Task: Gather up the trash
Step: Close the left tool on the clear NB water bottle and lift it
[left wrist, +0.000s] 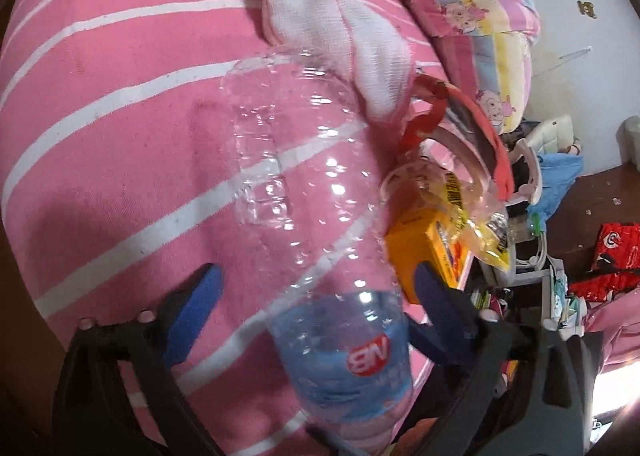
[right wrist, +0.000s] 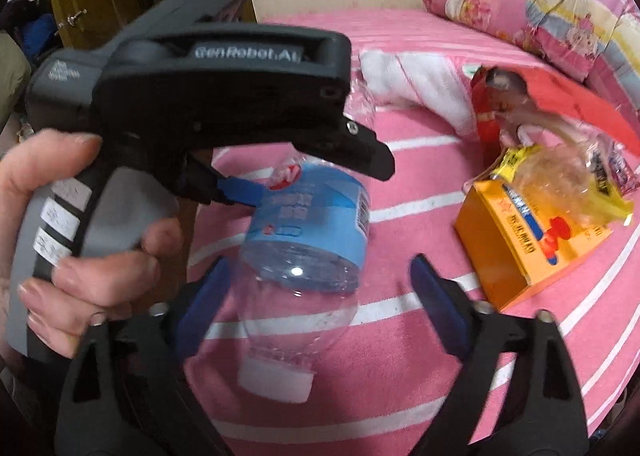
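A clear plastic bottle (left wrist: 304,192) with a blue label and white cap lies on the pink striped bed (left wrist: 120,96). My left gripper (left wrist: 320,296) is open with the bottle's label end between its blue pads; whether the pads touch it is unclear. In the right wrist view the left gripper (right wrist: 280,172) sits over the bottle (right wrist: 304,256), its blue pad against the label. My right gripper (right wrist: 320,288) is open around the bottle's neck end, apart from it. An orange box (right wrist: 528,244) and a crumpled yellow wrapper (right wrist: 560,176) lie to the right.
A white cloth (left wrist: 340,36) and red packaging (right wrist: 560,96) lie farther back on the bed. Patterned pillows (right wrist: 560,16) sit at the head. Past the bed edge, clutter and a red bag (left wrist: 612,256) lie on the floor.
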`<action>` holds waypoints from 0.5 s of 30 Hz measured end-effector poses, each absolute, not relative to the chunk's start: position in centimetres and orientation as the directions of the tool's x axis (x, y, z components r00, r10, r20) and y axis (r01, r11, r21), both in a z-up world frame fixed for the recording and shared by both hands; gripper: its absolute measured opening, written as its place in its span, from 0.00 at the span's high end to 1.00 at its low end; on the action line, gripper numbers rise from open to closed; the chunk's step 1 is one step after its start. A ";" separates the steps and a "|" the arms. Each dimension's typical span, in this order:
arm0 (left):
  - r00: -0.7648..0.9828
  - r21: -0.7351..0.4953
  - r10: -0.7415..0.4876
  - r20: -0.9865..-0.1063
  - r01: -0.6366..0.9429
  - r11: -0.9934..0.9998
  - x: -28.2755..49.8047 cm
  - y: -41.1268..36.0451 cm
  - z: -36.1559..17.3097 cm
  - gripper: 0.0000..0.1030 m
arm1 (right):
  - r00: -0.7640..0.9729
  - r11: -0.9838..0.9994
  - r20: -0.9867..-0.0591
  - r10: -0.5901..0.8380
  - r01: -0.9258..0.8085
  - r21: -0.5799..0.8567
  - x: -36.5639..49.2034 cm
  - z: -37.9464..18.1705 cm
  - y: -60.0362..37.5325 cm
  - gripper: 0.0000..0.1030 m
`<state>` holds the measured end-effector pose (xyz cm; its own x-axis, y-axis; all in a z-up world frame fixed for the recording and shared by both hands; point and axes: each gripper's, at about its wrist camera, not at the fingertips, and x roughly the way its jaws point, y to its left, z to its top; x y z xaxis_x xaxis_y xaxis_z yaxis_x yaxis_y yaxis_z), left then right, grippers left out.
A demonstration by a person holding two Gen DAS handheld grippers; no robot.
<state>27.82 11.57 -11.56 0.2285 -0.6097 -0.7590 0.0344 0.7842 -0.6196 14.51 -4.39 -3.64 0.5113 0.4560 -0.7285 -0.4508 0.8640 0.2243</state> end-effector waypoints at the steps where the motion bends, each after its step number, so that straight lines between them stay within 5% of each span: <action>1: 0.226 -0.623 -0.611 -0.759 0.025 0.782 28.0 11.7 -11.7 0.24 | 0.498 0.861 -0.735 0.461 -0.453 0.232 14.8 -3.9 -4.4 0.32; 4: 0.212 -0.680 -0.667 -0.714 0.012 0.733 28.2 12.1 -11.8 0.40 | 0.475 0.849 -0.742 0.474 -0.469 0.242 15.1 -4.5 -4.2 0.39; 15: 0.287 -0.699 -0.679 -0.676 0.045 0.714 24.8 11.5 -8.6 0.41 | 0.508 0.845 -0.713 0.484 -0.484 0.229 13.0 -2.2 -5.3 0.40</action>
